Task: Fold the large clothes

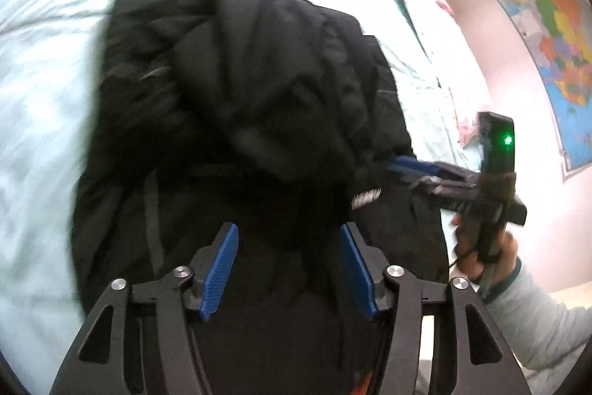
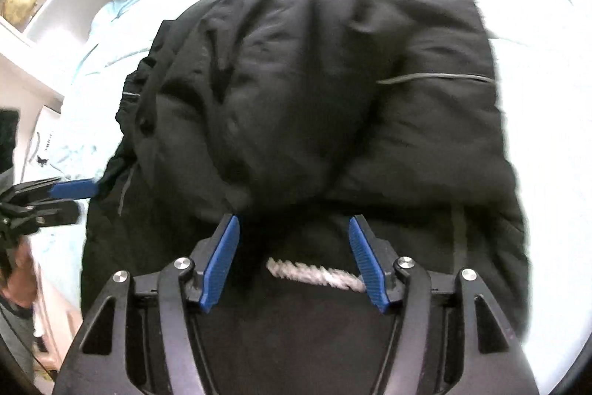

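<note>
A large black padded jacket (image 1: 259,91) lies bunched on a pale bed, its hood piled on top. It also fills the right wrist view (image 2: 314,91), where a white twisted cord (image 2: 314,274) lies on its near edge. My left gripper (image 1: 288,232) is open above the jacket's near edge, with nothing between its blue pads. My right gripper (image 2: 294,224) is open over the near edge, the cord between its fingers. The right gripper shows in the left wrist view (image 1: 410,169) at the jacket's right edge. The left gripper shows in the right wrist view (image 2: 74,189) at the jacket's left edge.
The pale mint bed sheet (image 1: 44,121) spreads around the jacket. A colourful map (image 1: 555,36) hangs on the pink wall to the right. White shelves (image 2: 37,6) stand to the left of the bed. A person's hand and sleeve (image 1: 518,284) hold the right gripper.
</note>
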